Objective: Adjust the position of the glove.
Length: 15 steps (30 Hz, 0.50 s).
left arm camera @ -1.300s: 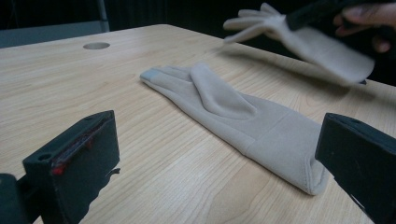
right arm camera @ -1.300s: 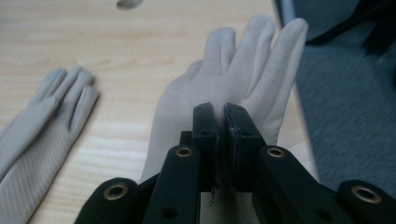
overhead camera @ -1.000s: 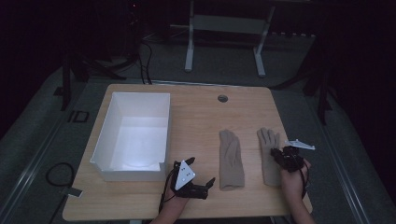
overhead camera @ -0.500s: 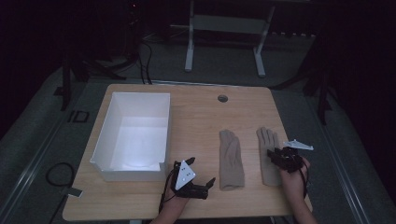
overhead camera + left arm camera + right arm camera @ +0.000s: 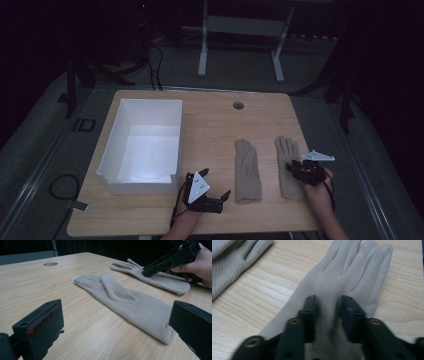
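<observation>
Looking along the right gripper [image 5: 325,315], we see its jaws narrowed to a small gap and set down on the palm of the right-hand beige glove [image 5: 352,272]; a ridge of fabric sits between them, but we cannot tell whether it is pinched or merely straddled. The glove's long axis runs straight ahead of these jaws, fingers pointing away, cuff toward the person. In the high view that gripper [image 5: 300,171] sits over the middle of the same glove [image 5: 286,150].

The left gripper [image 5: 112,327] has its jaws wide apart and holds nothing. The other beige glove [image 5: 120,300] lies just ahead of it, cuff nearest, fingers pointing away across the table [image 5: 37,290]. From above, this gripper [image 5: 212,197] rests near the table's front edge, just left of that glove's cuff [image 5: 247,172].

Our judgement: each glove is nearest its own-side gripper, and any lift turns on the lengthwise lie of the cloth.

The white bin [image 5: 142,145] stands open, well to the left. The surroundings are too dark to read.
</observation>
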Motion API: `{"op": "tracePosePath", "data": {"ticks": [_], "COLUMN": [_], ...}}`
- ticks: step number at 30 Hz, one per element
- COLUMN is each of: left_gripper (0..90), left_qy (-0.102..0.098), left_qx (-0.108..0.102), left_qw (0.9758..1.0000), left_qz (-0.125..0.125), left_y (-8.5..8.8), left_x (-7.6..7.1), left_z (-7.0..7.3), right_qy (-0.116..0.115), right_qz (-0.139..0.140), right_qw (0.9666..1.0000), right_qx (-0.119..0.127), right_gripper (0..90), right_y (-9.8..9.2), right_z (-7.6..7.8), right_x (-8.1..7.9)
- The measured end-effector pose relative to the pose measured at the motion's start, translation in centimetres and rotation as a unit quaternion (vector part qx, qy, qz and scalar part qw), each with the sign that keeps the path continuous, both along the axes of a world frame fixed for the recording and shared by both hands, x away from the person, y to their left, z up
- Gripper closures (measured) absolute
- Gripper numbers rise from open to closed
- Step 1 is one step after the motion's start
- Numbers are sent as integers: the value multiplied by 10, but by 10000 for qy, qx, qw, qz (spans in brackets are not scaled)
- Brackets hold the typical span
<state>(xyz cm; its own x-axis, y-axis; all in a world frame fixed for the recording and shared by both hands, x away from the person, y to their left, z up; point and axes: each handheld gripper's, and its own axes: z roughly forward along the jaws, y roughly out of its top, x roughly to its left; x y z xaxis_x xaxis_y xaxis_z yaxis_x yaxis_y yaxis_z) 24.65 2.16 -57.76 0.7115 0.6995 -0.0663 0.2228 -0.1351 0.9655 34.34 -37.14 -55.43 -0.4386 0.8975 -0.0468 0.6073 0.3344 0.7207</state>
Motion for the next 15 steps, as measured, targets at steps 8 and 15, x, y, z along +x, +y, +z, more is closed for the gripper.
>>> {"op": "tracePosePath", "data": {"ticks": [8, 15], "left_gripper": [1, 1], "left_qy": [1, 12], "left_qx": [-7, -11], "left_qw": [10000, 10000], "left_qz": [10, 20], "left_y": [0, 0], "left_x": [0, 0], "left_z": [0, 0], "right_qy": [-21, -408], "right_qz": [-380, -710], "right_qw": [9993, 9960], "right_qx": [-69, 363], "right_gripper": [827, 830], "right_y": [8, 12], "right_z": [12, 58], "right_x": [-3, -11]}}
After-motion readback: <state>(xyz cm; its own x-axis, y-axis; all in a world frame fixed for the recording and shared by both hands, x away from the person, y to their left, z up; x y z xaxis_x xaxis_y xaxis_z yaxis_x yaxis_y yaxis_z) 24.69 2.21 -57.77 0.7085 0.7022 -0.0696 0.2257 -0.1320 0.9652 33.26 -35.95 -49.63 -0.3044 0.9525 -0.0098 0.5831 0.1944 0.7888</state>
